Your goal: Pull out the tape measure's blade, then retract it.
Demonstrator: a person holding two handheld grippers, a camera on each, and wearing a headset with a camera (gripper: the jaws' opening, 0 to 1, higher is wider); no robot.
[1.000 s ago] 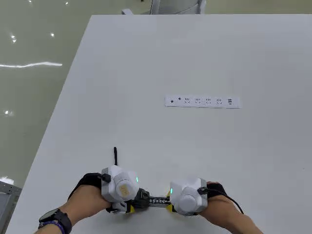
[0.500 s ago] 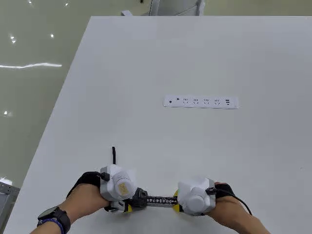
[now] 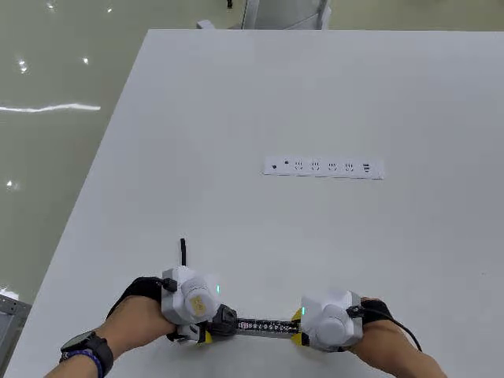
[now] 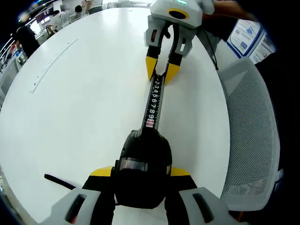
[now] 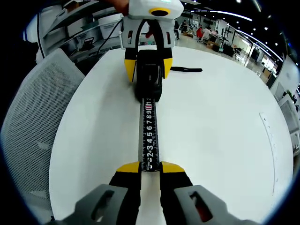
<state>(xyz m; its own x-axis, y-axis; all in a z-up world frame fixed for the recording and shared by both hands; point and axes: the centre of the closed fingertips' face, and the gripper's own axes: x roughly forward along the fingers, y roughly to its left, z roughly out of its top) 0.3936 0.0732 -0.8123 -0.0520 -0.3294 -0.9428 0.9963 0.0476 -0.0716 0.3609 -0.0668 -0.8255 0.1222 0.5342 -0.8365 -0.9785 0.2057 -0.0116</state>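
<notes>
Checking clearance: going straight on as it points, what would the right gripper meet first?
Probably the tape measure's black case in the left gripper, straight along the blade the right gripper holds.

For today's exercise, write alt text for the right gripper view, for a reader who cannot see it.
The right gripper pinches the end of a tape measure blade between yellow-tipped jaws. The blade lies drawn out across a white table to its black case, which the left gripper holds opposite. A grey mesh chair stands beside the table.
</notes>
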